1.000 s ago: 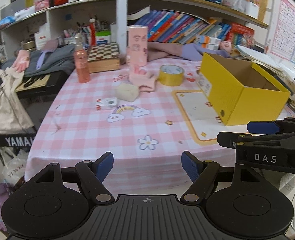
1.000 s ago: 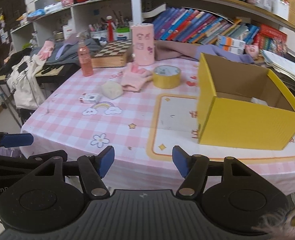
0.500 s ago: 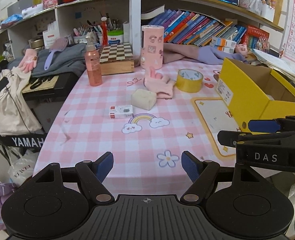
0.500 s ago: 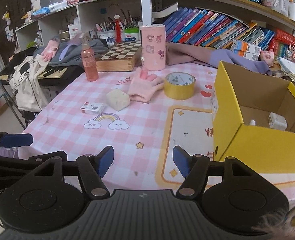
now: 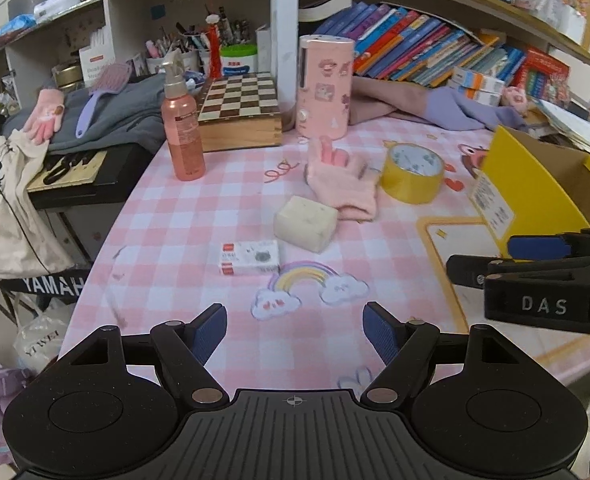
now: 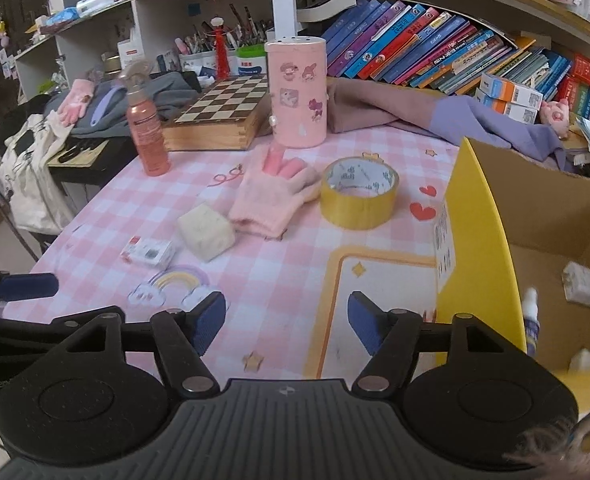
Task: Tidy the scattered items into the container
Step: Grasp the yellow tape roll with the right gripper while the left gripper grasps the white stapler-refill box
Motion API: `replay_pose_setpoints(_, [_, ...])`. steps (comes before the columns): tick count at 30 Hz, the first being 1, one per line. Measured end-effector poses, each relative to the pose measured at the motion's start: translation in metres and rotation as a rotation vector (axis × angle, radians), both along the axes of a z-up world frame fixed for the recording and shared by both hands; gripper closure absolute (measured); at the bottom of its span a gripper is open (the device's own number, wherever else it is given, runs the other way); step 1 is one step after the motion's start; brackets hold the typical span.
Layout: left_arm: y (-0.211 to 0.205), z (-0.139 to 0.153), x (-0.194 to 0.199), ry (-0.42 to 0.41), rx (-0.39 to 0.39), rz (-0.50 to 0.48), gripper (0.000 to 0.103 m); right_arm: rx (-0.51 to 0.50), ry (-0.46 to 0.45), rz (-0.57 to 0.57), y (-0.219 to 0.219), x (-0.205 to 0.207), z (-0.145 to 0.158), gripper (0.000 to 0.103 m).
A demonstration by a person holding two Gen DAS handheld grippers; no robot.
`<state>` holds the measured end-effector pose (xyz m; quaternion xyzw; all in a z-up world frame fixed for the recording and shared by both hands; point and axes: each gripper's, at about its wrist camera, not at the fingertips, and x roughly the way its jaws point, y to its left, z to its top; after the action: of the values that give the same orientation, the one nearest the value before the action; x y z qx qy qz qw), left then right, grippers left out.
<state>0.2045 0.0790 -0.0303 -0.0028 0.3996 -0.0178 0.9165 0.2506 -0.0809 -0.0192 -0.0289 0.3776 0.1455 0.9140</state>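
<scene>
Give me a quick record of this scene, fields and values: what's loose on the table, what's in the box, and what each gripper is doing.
container: yellow box, open top, at the right of the table
in box: a small white block, a small bottle
loose on table: tape roll, pink glove, pale block, small carton
touching: glove lies against the pale block and the tape roll
left gripper: open, empty, above the table
right gripper: jaws opening, nothing between them
</scene>
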Motion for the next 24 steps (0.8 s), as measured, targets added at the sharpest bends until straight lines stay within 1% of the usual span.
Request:
replay_pose_setpoints(5, [0.006, -0.010, 0.027, 0.022, 0.005, 0.040, 0.026, -0.024, -0.009, -0.022, 0.004, 0.033, -0.003, 0.021])
replay_pose_setpoints(7, [0.008, -0.016, 0.038, 0.033, 0.010, 0.060, 0.019, -0.037, -0.013, -0.040, 0.005, 0.048, -0.004, 0.016])
replay_pose_setpoints(10, [0.012, -0.024, 0.054, 0.044, 0.014, 0.091, 0.018, -0.048, -0.012, -0.081, 0.007, 0.072, -0.008, 0.010])
replay_pose_setpoints(13, [0.015, -0.034, 0.071, 0.068, 0.010, 0.110, 0.018, -0.033, 0.022, -0.125, 0.007, 0.097, -0.015, 0.009])
replay_pose_setpoints(17, [0.016, -0.045, 0.087, 0.092, 0.025, 0.116, 0.018, -0.025, 0.074, -0.170, 0.006, 0.124, -0.026, 0.009])
replay_pose_setpoints(24, [0.021, -0.057, 0.105, 0.128, 0.033, 0.139, 0.018, -0.061, 0.084, -0.209, 0.009, 0.157, -0.040, 0.007])
